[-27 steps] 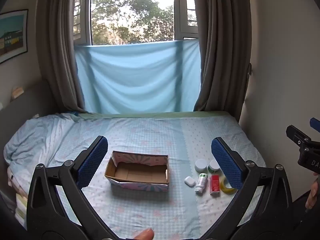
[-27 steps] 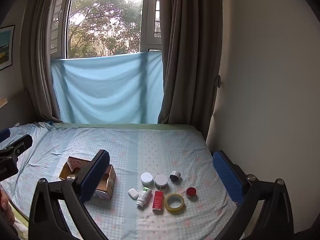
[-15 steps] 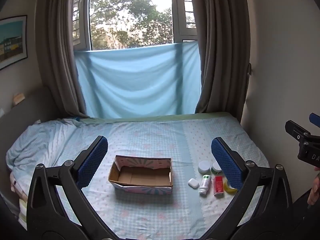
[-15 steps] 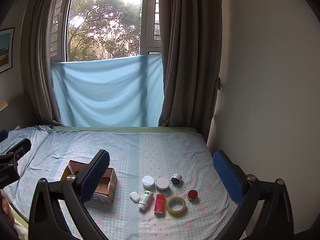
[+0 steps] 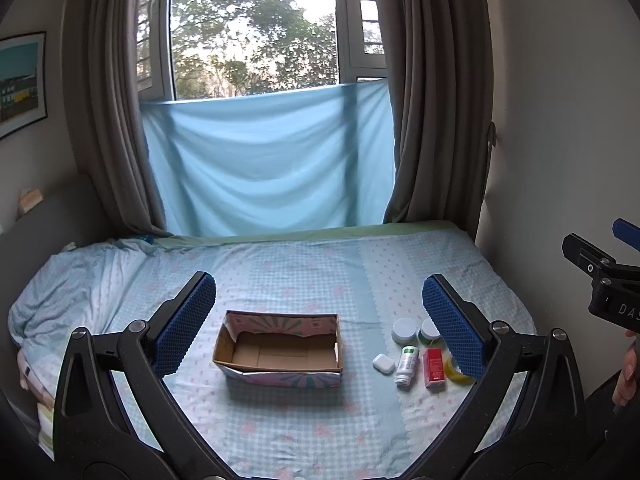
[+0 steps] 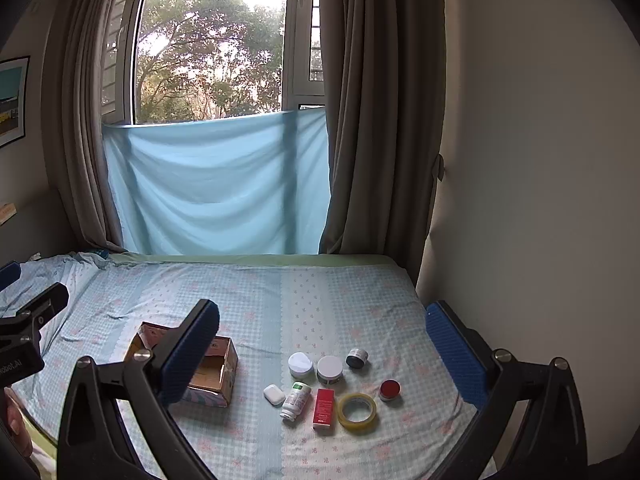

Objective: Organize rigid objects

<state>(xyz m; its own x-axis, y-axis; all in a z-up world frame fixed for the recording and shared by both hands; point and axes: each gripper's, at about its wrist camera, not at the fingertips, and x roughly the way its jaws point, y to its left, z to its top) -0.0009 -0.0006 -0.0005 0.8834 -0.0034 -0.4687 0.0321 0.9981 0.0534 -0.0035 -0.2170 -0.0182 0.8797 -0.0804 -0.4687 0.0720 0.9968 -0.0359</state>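
Left wrist view, cardboard box (image 5: 280, 346) on bed (image 5: 304, 272), small items right of box, left hand-held gripper (image 5: 318, 330) released, right hand-held gripper (image 6: 322, 354) released above bed.

Bed (image 5: 304, 276) with blue checked sheet lies under and past jaws. Big window (image 5: 256, 28) far ahead, trees outside. Blue cloth (image 5: 268, 160) hangs under window. Brown curtains (image 6: 380, 100) each side. Picture (image 5: 22, 84) on wall, far left of jaws.

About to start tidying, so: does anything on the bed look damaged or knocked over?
The box has a ragged, torn rim. The white bottle lies on its side beside the red carton. Nothing looks spilled.
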